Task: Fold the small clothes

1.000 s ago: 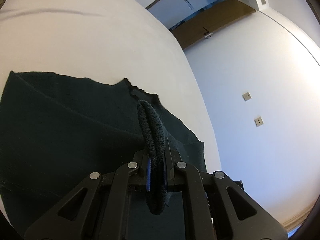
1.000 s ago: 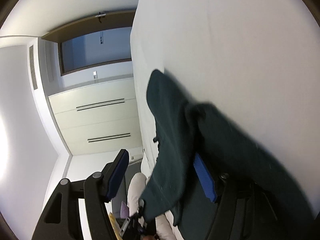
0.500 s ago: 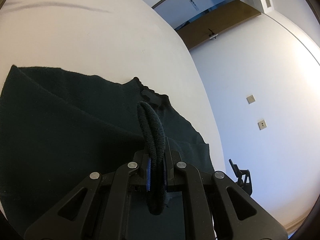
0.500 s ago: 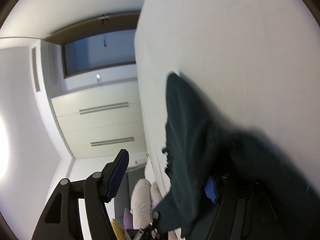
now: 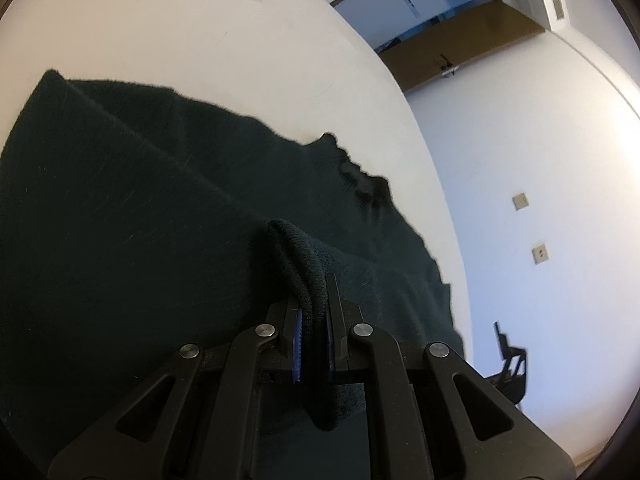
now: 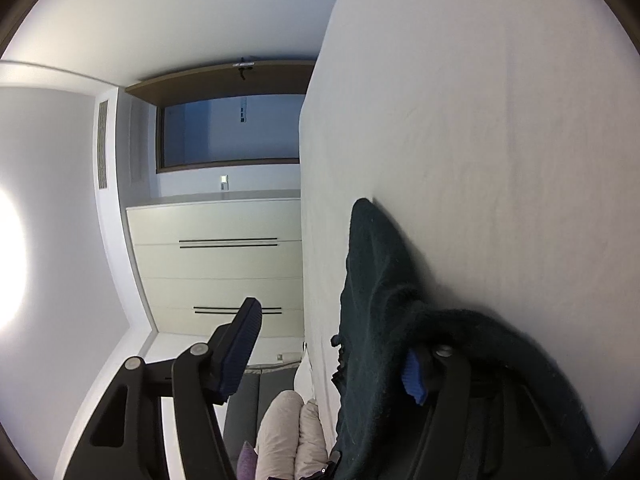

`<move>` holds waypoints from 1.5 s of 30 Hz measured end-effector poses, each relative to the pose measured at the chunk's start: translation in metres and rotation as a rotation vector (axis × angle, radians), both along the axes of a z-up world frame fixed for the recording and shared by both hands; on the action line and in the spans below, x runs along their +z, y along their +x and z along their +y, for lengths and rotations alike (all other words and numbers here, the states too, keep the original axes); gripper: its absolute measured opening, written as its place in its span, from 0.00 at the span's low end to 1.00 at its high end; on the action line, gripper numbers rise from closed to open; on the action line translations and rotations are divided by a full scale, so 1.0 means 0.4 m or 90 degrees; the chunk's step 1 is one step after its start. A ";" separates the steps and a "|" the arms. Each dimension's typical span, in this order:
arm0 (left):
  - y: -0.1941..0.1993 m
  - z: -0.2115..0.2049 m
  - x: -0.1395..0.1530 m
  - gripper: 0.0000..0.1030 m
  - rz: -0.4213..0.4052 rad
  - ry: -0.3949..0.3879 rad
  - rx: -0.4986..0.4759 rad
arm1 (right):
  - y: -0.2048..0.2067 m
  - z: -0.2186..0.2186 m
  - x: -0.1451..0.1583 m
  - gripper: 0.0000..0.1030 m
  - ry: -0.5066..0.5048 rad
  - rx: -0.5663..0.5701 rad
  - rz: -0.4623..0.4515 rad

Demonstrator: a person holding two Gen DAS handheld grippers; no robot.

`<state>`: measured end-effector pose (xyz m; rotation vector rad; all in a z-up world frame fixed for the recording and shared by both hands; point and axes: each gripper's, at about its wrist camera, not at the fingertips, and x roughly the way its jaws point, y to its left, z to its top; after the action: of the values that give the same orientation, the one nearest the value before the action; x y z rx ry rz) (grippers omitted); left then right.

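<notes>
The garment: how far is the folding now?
Done: the dark garment lies mostly spread on the white surface. In hand: the left gripper is shut on a bunched edge; the right gripper is open, with cloth draped over one finger. Left: no finished fold shows yet.

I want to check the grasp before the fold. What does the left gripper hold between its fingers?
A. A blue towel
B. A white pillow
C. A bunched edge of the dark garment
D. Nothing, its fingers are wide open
C: in the left wrist view the left gripper is shut on a bunched edge of the dark garment.
</notes>
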<state>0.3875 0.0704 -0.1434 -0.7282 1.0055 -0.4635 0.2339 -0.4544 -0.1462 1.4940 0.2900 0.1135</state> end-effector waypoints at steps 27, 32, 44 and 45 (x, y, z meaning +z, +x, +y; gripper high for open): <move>-0.074 -0.032 0.127 0.10 -0.091 0.205 -0.009 | -0.200 -0.038 0.092 0.73 -0.013 0.022 0.015; -0.061 -0.146 0.121 0.10 -0.120 0.235 -0.067 | -0.083 0.014 0.166 0.73 -0.070 0.103 -0.019; -0.037 -0.128 -0.009 0.10 -0.105 0.170 -0.063 | 0.100 0.075 0.012 0.52 -0.127 0.180 0.053; -0.036 -0.121 -0.015 0.10 -0.106 0.153 -0.062 | 0.092 0.065 0.011 0.50 -0.131 0.171 0.051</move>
<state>0.3730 0.0221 -0.1495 -0.4205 0.9230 -0.4701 0.2708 -0.4282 -0.1419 1.2514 0.5506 0.2320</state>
